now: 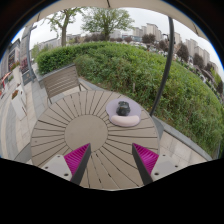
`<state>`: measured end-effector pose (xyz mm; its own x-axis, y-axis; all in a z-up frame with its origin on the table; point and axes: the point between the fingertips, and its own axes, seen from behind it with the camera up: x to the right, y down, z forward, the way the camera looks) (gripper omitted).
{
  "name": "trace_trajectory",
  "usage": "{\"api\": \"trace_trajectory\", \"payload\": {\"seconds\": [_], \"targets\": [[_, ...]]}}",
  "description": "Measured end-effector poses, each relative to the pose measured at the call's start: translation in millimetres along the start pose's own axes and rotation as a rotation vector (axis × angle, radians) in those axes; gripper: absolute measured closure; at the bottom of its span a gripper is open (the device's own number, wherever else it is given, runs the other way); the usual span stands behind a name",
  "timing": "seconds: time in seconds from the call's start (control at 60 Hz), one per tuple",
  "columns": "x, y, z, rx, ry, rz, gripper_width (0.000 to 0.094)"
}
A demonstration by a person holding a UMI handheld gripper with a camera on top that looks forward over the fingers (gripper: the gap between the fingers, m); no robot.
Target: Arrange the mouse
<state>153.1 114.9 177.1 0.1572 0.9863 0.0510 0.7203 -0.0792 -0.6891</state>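
Gripper (112,160) spread w/ nothing between fingers, mouse (124,108) on white pad (124,119) beyond, on round table (75,130).

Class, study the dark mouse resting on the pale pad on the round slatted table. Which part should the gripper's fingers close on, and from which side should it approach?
Grip the mouse across its two long flanks, its narrowest span, probably. It lies flat on the pale pad, beyond the open gripper and slightly to the right. Come in from the near side, over the table, angled down, since nothing stands between fingers and mouse.
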Motion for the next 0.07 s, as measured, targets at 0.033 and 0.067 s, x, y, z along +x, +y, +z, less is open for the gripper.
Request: {"api": "trace_trajectory", "payload": {"seconds": [0.033, 0.067], "targets": [[-2.9, -1.3, -1.0, 0.0, -0.006, 0.002, 0.0084], [-7.5, -2.4, -0.8, 0.003, -0.018, 0.01, 0.0083]]}}
